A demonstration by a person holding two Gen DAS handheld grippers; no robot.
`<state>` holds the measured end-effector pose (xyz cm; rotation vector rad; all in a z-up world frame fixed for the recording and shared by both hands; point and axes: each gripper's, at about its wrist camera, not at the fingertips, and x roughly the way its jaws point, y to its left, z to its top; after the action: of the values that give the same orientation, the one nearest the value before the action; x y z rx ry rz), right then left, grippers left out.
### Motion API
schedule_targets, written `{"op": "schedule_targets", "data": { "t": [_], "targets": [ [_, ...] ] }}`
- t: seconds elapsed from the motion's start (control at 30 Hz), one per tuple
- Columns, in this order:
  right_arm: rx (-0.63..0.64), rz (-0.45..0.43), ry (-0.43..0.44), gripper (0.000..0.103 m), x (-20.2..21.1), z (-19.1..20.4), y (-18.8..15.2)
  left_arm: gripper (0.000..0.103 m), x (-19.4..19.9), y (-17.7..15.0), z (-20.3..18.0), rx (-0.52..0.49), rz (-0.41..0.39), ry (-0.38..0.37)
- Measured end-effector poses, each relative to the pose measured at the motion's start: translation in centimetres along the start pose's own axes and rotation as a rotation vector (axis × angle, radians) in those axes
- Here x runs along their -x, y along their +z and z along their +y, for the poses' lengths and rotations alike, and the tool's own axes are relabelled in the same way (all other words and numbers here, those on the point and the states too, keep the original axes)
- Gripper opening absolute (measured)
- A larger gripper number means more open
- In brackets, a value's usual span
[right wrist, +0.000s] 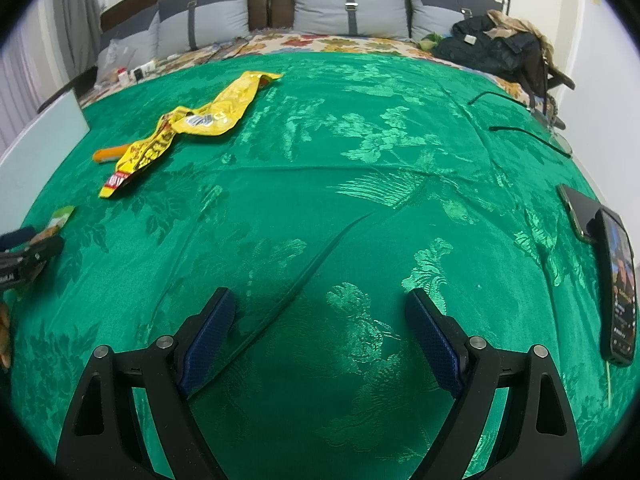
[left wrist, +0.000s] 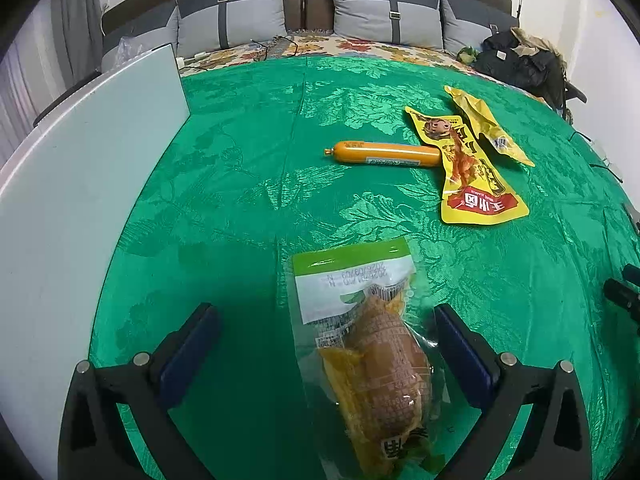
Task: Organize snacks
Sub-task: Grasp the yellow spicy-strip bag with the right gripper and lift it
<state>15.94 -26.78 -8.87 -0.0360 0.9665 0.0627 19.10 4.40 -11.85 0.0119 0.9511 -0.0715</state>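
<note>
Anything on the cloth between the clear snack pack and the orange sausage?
No. In the left wrist view, only bare green cloth lies between the clear pack and the sausage.

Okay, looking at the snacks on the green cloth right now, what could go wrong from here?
1. The clear snack pack lies off-centre between the open left tongs, close to one pad, so closing now might pinch only crinkly film.
2. The orange sausage touches the yellow pouch; lifting either could drag the other.
3. Two phones lie near the open right tongs; a sweep could knock them.
</note>
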Motion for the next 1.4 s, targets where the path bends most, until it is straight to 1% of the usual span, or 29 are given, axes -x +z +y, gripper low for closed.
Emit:
{"op": "schedule_targets", "data": {
  "t": [0.07,0.13,0.17,0.2,0.23,0.3,0.37,0.5,0.57,0.6,0.63,0.67,0.8,0.83,0.87,0.93,1.03,1.1,1.17,1.23,1.27,1.33,1.4],
  "targets": [
    [-0.024,0.014,0.068,0.087,0.2,1.1,1.5,0.103,-0.1,0.2,0.0,0.000,0.000,-0.001],
    [0.002,0.010,0.121,0.087,0.2,3.3,3.6,0.103,-0.1,0.2,0.0,0.000,0.000,-0.001],
    [0.010,0.015,0.173,0.087,0.0,4.5,5.1,0.103,-0.1,0.1,0.0,0.000,0.000,-0.001],
    [0.007,0.037,0.229,0.087,-0.7,5.6,6.5,0.103,-0.1,0.1,0.0,0.000,0.000,-0.001],
    [-0.001,0.065,0.266,0.086,-1.5,6.6,7.8,0.103,-0.1,0.2,0.0,0.000,0.000,0.000],
    [-0.025,0.115,0.310,0.086,-3.3,8.7,10.1,0.103,-0.1,0.2,0.0,0.000,0.000,0.000],
    [-0.025,0.142,0.306,0.086,-4.9,10.7,11.6,0.103,-0.1,0.1,0.0,0.000,0.000,-0.001],
    [0.054,0.171,0.235,0.086,-7.5,14.6,12.7,0.103,-0.1,0.1,0.0,0.000,0.000,-0.001],
    [0.105,0.190,0.182,0.086,-8.7,15.6,12.3,0.103,-0.1,0.1,0.0,0.000,0.000,-0.001],
    [0.141,0.169,0.150,0.085,-8.5,16.0,12.0,0.103,-0.1,0.1,0.0,0.000,0.000,-0.001],
    [0.180,0.161,0.113,0.072,-8.2,16.2,11.7,0.103,-0.1,0.2,0.0,0.000,0.000,0.000],
    [0.208,0.152,0.108,0.066,-7.8,16.3,11.5,0.103,-0.1,0.2,0.0,0.000,0.000,0.000],
    [0.238,0.210,0.188,0.063,-6.3,14.9,10.1,0.103,-0.1,0.2,0.0,0.000,0.000,0.000],
    [0.244,0.215,0.214,0.057,-5.7,14.5,9.7,0.103,-0.1,0.2,0.0,0.000,0.000,0.000],
    [0.253,0.227,0.228,0.055,-4.9,13.9,9.1,0.103,-0.1,0.2,0.0,0.000,0.000,0.000],
    [0.256,0.253,0.256,0.055,-3.7,12.7,7.6,0.103,-0.1,0.2,0.0,0.000,0.000,0.000],
    [0.287,0.243,0.235,0.055,-1.7,11.0,4.6,0.103,-0.1,0.2,0.0,0.000,0.000,0.000],
    [0.267,0.227,0.219,0.055,0.1,9.3,2.5,0.103,-0.1,0.2,0.0,-0.001,0.000,0.000],
    [0.228,0.193,0.197,0.054,1.5,7.6,0.6,0.103,-0.1,0.2,0.0,0.000,0.000,0.000],
    [0.167,0.142,0.133,0.054,2.6,5.8,-0.9,0.103,-0.1,0.2,0.0,-0.001,0.000,0.000],
    [0.124,0.097,0.071,0.054,3.2,4.6,-1.9,0.103,-0.1,0.2,0.0,-0.001,0.000,0.000],
    [0.069,0.045,0.010,0.054,3.5,3.3,-2.9,0.103,-0.1,0.2,0.0,-0.001,0.000,0.000],
    [0.016,0.018,0.021,0.058,3.5,2.5,-3.2,0.103,-0.1,0.2,0.0,-0.001,0.000,0.000]
  ]
}}
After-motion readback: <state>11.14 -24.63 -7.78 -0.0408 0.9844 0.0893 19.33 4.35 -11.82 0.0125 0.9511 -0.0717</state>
